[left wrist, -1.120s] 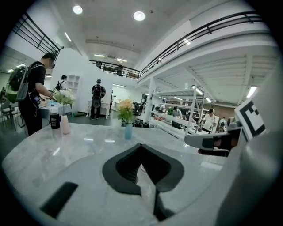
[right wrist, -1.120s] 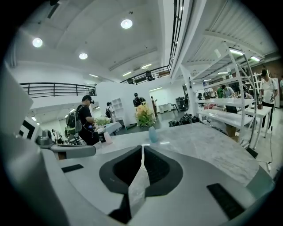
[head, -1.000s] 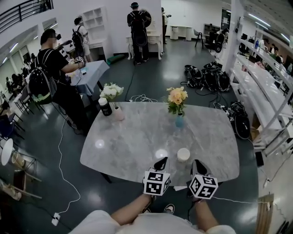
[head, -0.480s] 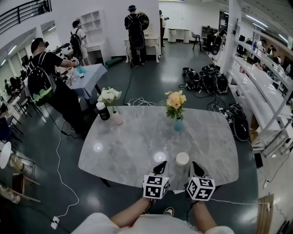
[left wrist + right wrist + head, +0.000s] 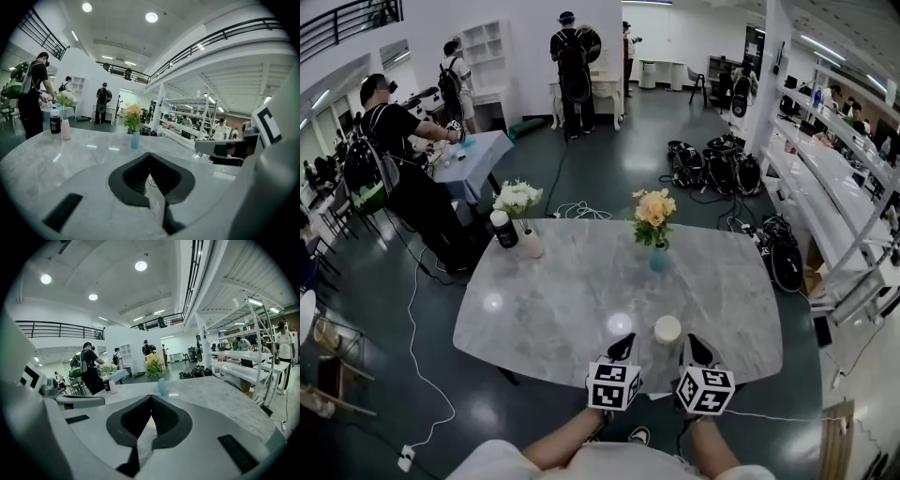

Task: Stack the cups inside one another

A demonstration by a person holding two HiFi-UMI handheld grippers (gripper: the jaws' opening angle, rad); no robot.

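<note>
Right below me, a grey marble table (image 5: 572, 291) with rounded corners takes up the middle of the hall floor. At its near edge a person holds two grippers side by side, each carrying a cube with square markers. The left gripper (image 5: 624, 341) has its dark jaws pressed together at the tips with nothing clamped between them. The right gripper (image 5: 691, 343) is likewise clenched on nothing, its jaws meeting in a point. Both tilt slightly downward toward the tabletop.

Near the table's far edge, right of centre, yellow flowers stand in a small blue vase (image 5: 657, 258). At the far left corner white flowers sit in a pale pink vase (image 5: 530, 246), and a dark bottle (image 5: 503, 231) with a white cap stands just beside it, on its left.

A white cup (image 5: 667, 330) stands upright close to the near edge, between the two grippers and just ahead of their tips, touched by neither. Whether it is one cup or several nested I cannot tell.
</note>
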